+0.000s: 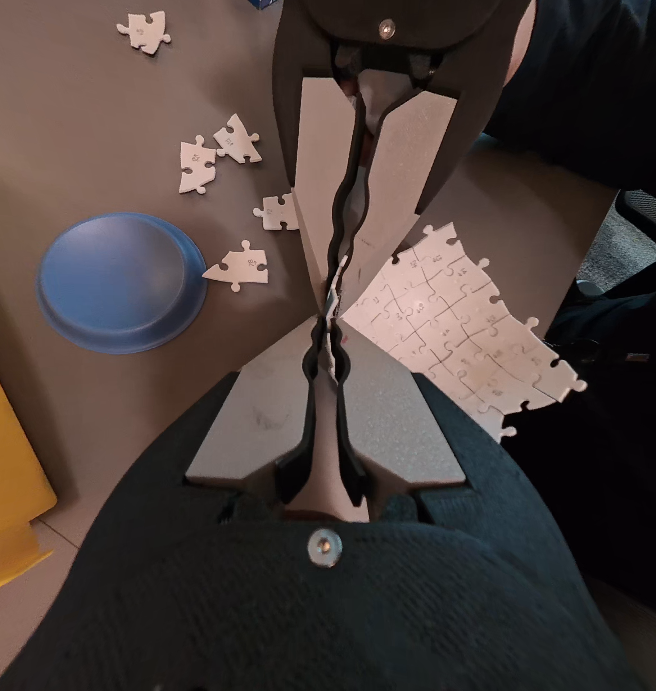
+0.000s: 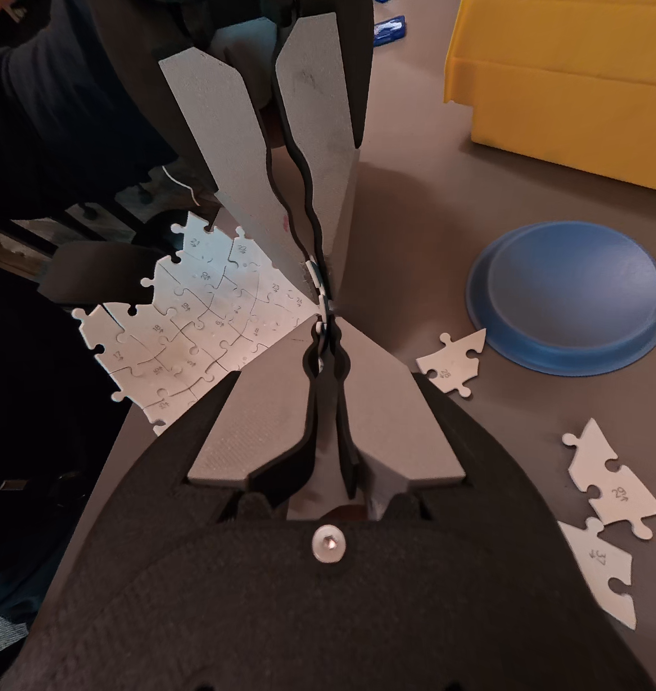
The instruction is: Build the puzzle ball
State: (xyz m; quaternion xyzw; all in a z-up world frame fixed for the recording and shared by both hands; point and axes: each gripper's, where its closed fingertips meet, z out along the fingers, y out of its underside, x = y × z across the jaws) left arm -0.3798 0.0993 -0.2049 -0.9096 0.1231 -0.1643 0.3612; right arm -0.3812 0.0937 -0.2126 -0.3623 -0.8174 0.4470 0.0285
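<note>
Both tongs meet tip to tip on the same edge of the assembled puzzle sheet [image 1: 453,329]. My left tongs [image 1: 328,338] are pinched nearly closed on that edge, white piece rim showing between the black pads. My right tongs [image 2: 324,336] are likewise clamped shut on it from the opposite side. Each sees the other coming in head-on from the top of its own view.

Key relation: the sheet is held on edge in the air, not lying on the desk [image 1: 94,112]. From the left tongs it fans out to the right, from the right tongs to the left, past the desk edge toward my body. The seam I grip runs along the line of both tongs, so neither is nearer; both are already on it. My guess is the next move curls or presses this seam, needing both to stay aligned, else the joined pieces may pop apart.

Just beyond, on the desk, lies a loose piece [image 1: 240,267] with its pointed corner touching the rim of the blue dome mould [image 1: 120,284]. Farther off are more loose pieces [image 1: 197,164]: two touching each other, one partly hidden behind the right tongs, one alone far up. A yellow bin [image 2: 565,93] sits beyond the dome, well apart.
</note>
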